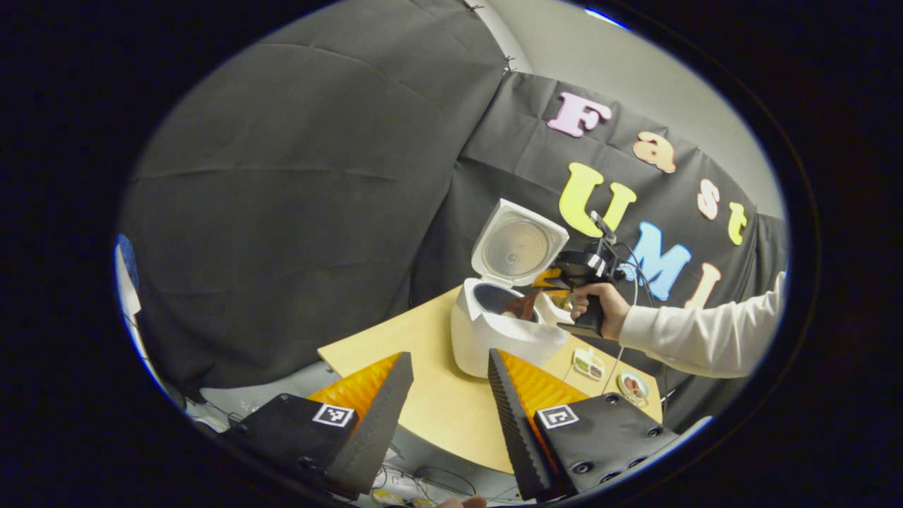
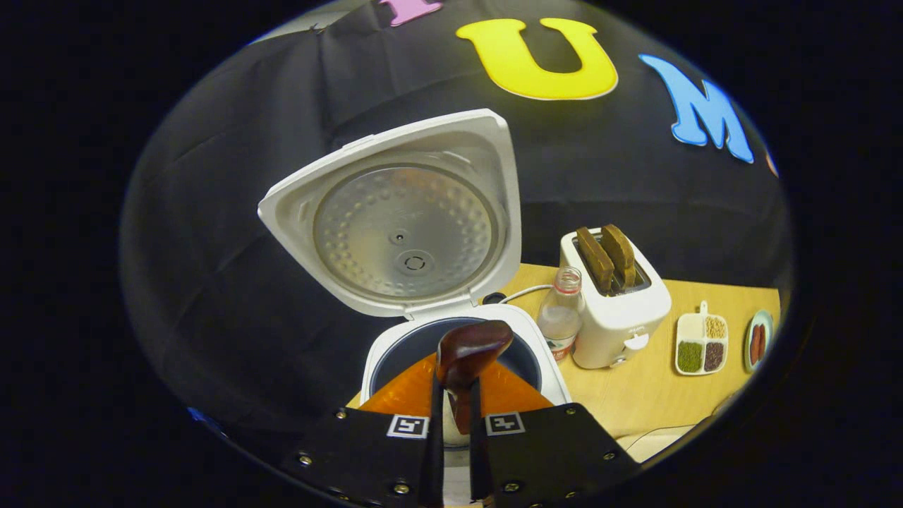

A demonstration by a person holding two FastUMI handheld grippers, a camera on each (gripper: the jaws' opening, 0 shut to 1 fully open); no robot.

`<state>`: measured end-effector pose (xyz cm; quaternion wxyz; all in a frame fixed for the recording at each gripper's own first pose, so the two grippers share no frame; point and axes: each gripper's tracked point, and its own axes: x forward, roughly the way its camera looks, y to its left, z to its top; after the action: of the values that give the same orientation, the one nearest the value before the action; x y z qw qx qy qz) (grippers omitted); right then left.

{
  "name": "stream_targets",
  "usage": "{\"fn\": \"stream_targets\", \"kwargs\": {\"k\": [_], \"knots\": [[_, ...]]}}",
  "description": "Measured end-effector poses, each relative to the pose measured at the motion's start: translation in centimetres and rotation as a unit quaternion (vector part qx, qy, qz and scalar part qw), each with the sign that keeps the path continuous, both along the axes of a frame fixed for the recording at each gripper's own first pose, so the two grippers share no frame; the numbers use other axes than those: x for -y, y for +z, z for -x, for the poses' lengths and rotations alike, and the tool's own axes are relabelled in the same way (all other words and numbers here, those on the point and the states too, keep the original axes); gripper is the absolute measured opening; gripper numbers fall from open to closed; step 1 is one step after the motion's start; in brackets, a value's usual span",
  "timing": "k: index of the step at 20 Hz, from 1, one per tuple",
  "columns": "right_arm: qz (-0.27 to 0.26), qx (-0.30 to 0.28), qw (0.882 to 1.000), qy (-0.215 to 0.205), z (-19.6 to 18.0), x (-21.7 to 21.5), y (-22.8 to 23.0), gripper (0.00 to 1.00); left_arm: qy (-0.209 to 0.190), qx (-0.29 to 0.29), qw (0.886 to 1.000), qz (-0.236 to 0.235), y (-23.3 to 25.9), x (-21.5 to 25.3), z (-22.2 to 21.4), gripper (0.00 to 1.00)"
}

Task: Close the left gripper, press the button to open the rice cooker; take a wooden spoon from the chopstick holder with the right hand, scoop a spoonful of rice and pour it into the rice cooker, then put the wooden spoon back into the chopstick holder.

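The left gripper view looks from well back and low across the surface [image 1: 437,402], its rice cooker [image 1: 494,331] mid-frame. The right gripper view hangs close above that rice cooker [image 2: 423,282], facing its raised lid. Both share it.

The rice cooker [image 2: 465,367] was white, its raised lid [image 2: 398,212] white around a dull silver inner plate stippled with small dimples, and its inner pot dark. The wooden spoon [image 2: 469,353] was a glossy reddish brown. The tabletop [image 2: 635,402] was pale yellow wood. The toaster [image 2: 614,310] was white, holding two brown slices. The bottle [image 2: 561,317] was clear with a whitish filling. A small white divided dish [image 2: 698,346] held green, tan and dark brown grains. The person's sleeve [image 1: 705,335] was white.
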<state>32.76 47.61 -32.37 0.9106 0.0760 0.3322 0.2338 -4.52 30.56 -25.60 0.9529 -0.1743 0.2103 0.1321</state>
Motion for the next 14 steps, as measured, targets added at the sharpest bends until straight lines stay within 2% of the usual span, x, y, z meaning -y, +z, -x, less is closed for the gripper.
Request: {"fn": "stream_targets", "kwargs": {"k": [3, 5, 6, 7, 8, 9, 10, 12, 13, 14], "knots": [[0.048, 0.049, 0.997, 0.023, 0.2, 0.1, -0.3, 0.15, 0.001, 0.001, 1.0, -0.003, 0.1, -0.6, 0.6, 0.86], [0.073, 0.075, 0.993, 0.048, 0.8, -0.3, -0.4, 0.15, 0.002, -0.001, 1.0, -0.002, -0.2, -0.8, 0.9, 0.85], [0.085, 0.09, 0.99, 0.064, 1.4, -0.6, -0.3, 0.14, 0.001, -0.004, 1.0, -0.001, -0.4, -0.8, 1.0, 0.73], [0.101, 0.11, 0.986, 0.08, 2.0, -0.9, -0.1, 0.15, 0.0, -0.007, 1.0, 0.0, -0.7, -0.8, 1.2, 0.73], [0.12, 0.133, 0.979, 0.097, 2.8, -1.0, 0.1, 0.15, 0.0, -0.009, 1.0, 0.0, -0.8, -0.8, 1.4, 0.73], [0.139, 0.158, 0.971, 0.116, 3.6, -1.3, 0.1, 0.15, 0.0, -0.01, 1.0, 0.0, -0.9, -0.9, 1.7, 0.85], [0.162, 0.185, 0.959, 0.14, 4.3, -1.8, 0.0, 0.15, 0.0, -0.011, 1.0, 0.0, -1.0, -0.7, 1.7, 0.85], [0.21, 0.242, 0.928, 0.189, 6.2, -2.6, -0.1, 0.15, -0.004, -0.014, 1.0, 0.004, -1.2, -0.4, 1.8, 0.81], [0.226, 0.256, 0.917, 0.206, 7.2, -3.1, -0.4, 0.15, -0.006, -0.019, 1.0, 0.005, -1.5, -0.2, 2.1, 0.79], [0.227, 0.257, 0.914, 0.216, 7.9, -3.3, -0.9, 0.15, -0.008, -0.021, 1.0, 0.006, -1.7, -0.1, 2.4, 0.79]]}}
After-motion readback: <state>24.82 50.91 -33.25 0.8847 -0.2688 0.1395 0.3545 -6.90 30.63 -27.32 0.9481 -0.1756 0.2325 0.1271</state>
